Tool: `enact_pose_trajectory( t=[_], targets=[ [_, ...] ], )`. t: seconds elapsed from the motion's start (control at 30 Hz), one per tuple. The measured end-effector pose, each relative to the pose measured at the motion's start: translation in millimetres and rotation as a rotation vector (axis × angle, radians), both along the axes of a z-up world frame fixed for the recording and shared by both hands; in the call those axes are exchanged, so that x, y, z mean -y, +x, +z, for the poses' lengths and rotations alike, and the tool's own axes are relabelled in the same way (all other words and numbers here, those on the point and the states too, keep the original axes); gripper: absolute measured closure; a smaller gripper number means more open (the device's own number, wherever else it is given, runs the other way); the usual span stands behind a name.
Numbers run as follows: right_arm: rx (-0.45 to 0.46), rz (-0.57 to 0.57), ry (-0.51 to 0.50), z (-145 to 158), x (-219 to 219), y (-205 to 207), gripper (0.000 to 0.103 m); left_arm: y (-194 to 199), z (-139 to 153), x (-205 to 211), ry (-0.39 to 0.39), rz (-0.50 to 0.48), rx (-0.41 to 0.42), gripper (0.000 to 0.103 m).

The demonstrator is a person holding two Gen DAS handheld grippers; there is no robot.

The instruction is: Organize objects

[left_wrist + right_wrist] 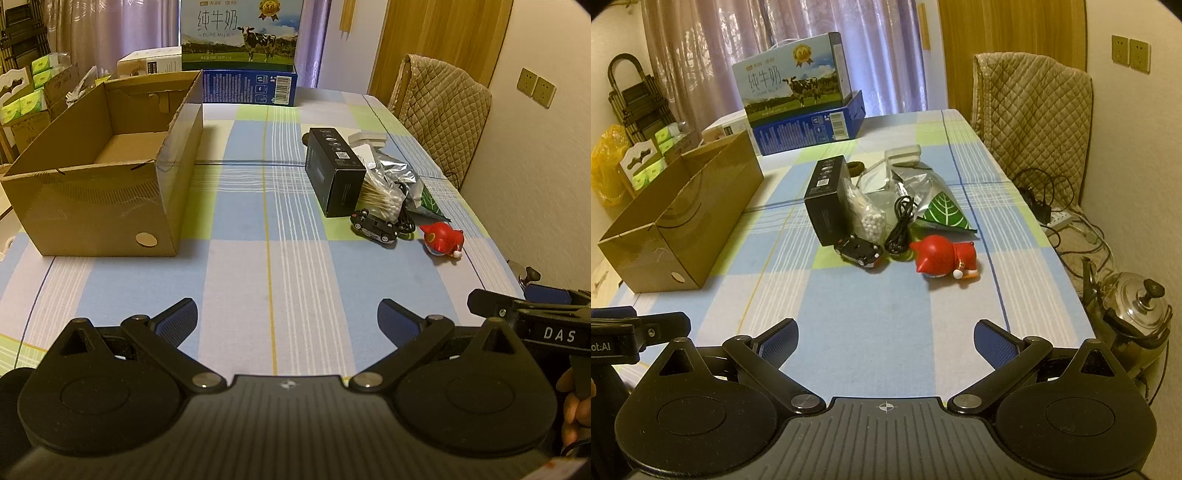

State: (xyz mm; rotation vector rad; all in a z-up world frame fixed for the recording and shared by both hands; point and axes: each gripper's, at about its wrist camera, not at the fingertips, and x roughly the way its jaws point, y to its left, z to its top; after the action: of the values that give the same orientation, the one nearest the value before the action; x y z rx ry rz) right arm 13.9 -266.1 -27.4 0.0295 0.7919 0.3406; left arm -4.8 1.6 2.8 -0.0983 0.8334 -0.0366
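Tools, left tool point(287, 321) and right tool point(885, 341), hover wide open and empty above the table point(258, 280), near the cardboard box point(99, 206) and red toy point(943, 258).

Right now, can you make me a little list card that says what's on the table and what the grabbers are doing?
Container: open brown cardboard box, looks empty
Pile: black rectangular box, bag of cotton swabs, black toy car, red cat figurine, coiled black cable
Left gripper: open, holding nothing
Right gripper: open, holding nothing
Surface: checked tablecloth
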Motion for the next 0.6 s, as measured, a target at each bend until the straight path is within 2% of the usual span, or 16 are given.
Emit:
enact_pose_trajectory(
  t=[0.6],
  targets=[
    [-0.004,-0.003,0.008,-0.8,0.6,-0.2,0.004,1.2,-2.5,-0.6,0.005,0.005,-0.009,0.001]
  ],
)
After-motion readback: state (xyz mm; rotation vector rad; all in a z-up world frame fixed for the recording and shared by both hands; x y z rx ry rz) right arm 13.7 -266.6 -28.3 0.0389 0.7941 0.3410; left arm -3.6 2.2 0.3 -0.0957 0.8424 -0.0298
